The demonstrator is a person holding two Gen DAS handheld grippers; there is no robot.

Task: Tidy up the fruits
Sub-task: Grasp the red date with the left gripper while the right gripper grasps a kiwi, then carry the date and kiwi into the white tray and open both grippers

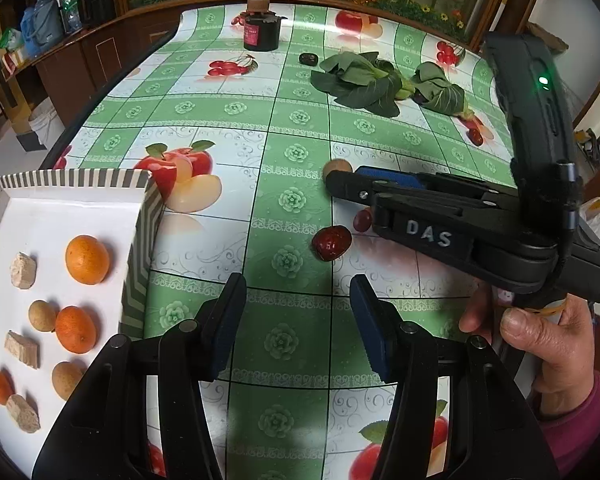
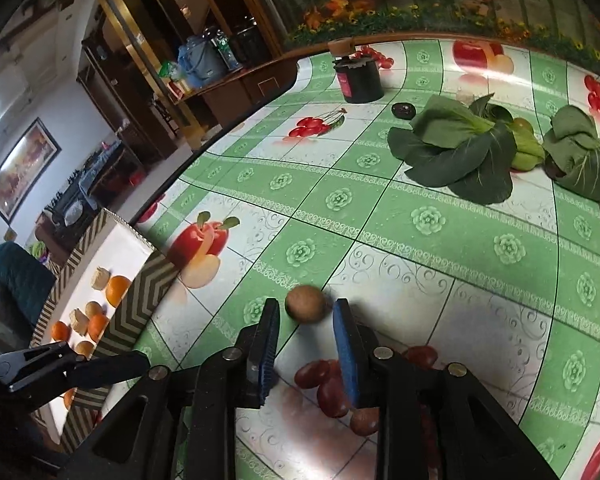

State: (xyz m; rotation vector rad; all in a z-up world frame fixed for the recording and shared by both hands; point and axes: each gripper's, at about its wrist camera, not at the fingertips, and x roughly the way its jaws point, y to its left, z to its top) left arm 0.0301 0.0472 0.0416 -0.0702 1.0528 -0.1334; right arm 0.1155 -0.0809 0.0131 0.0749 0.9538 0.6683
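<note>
Striped tray [image 1: 138, 240] at my left holds oranges [image 1: 87, 259], longans [image 1: 42, 315] and pale chunks [image 1: 23, 270]. Green fruit-print tabletop [image 1: 292, 120] — bok choy [image 1: 364, 78], dark jar [image 1: 261, 30], red date [image 1: 331, 242]. My right hand-held gripper [image 2: 306, 312] is apart, a loose longan [image 2: 305, 303] between its tips. My left hand-held gripper [image 1: 298, 286] is apart, holding nothing.

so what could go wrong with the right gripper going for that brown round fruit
The right gripper is open, its jaws either side of the round brown fruit but not yet closed. The fruit could roll off across the smooth tablecloth if one jaw nudges it first. Red dates lie just beneath the jaws, so a low sweep might knock them. The tray wall is raised, so a low carry could clip it.
</note>
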